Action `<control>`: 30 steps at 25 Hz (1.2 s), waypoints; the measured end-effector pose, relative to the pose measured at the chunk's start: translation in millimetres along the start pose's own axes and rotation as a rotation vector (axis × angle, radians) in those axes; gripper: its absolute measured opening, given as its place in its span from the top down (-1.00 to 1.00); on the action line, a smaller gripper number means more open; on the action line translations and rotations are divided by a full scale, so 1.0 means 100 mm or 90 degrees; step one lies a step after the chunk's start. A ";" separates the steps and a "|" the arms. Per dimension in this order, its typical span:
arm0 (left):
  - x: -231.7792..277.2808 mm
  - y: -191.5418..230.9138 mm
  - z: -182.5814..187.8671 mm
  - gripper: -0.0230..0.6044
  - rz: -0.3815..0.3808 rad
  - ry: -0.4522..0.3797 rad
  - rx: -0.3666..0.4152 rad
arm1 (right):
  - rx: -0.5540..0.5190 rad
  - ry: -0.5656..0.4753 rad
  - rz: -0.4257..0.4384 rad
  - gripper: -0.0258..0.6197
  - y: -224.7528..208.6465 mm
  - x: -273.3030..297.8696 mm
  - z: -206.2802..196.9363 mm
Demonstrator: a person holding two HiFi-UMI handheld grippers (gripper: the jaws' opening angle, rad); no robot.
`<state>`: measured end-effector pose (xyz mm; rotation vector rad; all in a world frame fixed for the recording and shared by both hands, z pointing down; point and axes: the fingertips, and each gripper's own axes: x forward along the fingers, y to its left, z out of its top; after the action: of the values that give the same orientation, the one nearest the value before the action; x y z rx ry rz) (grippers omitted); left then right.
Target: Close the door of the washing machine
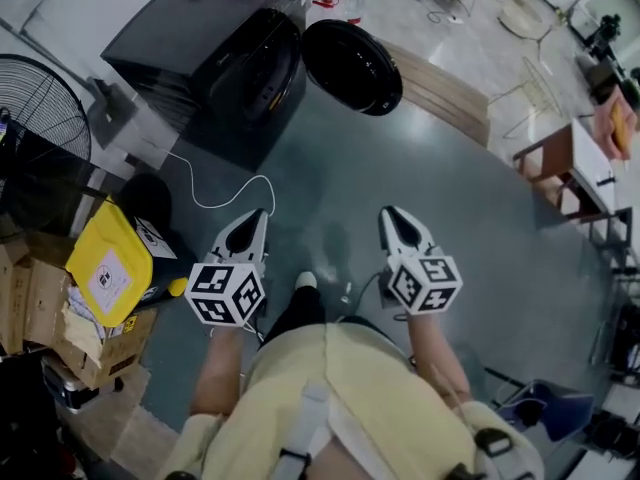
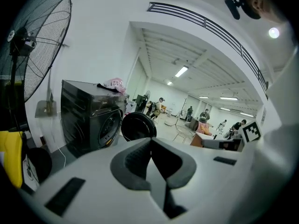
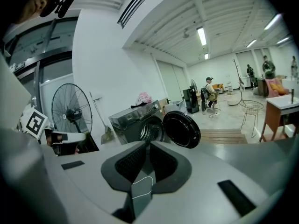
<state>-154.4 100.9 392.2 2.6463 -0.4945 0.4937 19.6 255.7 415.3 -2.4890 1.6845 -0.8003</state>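
The black front-loading washing machine (image 1: 215, 53) stands at the far left of the grey floor. Its round door (image 1: 352, 65) is swung wide open to the right of the drum opening. The left gripper view shows the machine (image 2: 88, 120) and its open door (image 2: 138, 126) ahead; the right gripper view shows the machine (image 3: 138, 122) and the door (image 3: 182, 129) too. My left gripper (image 1: 258, 215) and right gripper (image 1: 390, 213) are held side by side, pointing toward the machine and well short of it. Both have jaws together with nothing between them, as in the left gripper (image 2: 150, 141) and right gripper (image 3: 148, 143) views.
A standing fan (image 1: 40, 108), cardboard boxes (image 1: 40, 308) and a yellow bag (image 1: 108, 263) crowd the left side. A white cable (image 1: 225, 196) trails over the floor from the machine. A wooden platform (image 1: 440, 93) lies behind the door, a table (image 1: 580, 163) at right. People stand far off.
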 end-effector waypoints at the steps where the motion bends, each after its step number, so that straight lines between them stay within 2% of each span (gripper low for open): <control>1: 0.03 0.06 0.03 0.92 -0.002 -0.001 -0.001 | 0.000 0.001 0.001 0.90 0.03 0.07 0.01; 5: 0.13 0.32 0.14 0.92 -0.005 -0.009 0.003 | 0.006 0.008 0.012 0.89 0.12 0.37 0.08; 9: 0.21 0.54 0.14 0.92 0.020 -0.007 -0.017 | -0.013 0.026 0.028 0.73 0.15 0.58 0.16; 13: 0.39 0.61 0.17 0.92 0.043 -0.007 -0.017 | -0.017 0.023 0.019 0.68 -0.09 0.87 0.29; 19: 0.89 0.71 0.32 0.92 0.099 -0.024 -0.037 | -0.091 0.040 0.046 0.56 -0.42 1.47 0.55; 22: 1.21 0.67 0.38 0.92 0.130 -0.031 -0.048 | -0.106 0.050 0.054 0.55 -0.65 1.73 0.69; 30: 2.04 0.57 0.59 0.92 0.147 -0.011 -0.059 | -0.108 0.087 0.063 0.54 -1.28 2.31 0.89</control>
<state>16.7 -28.0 443.0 2.5198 -0.8131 0.5037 232.6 84.1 467.6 -2.4825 1.9828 -0.8706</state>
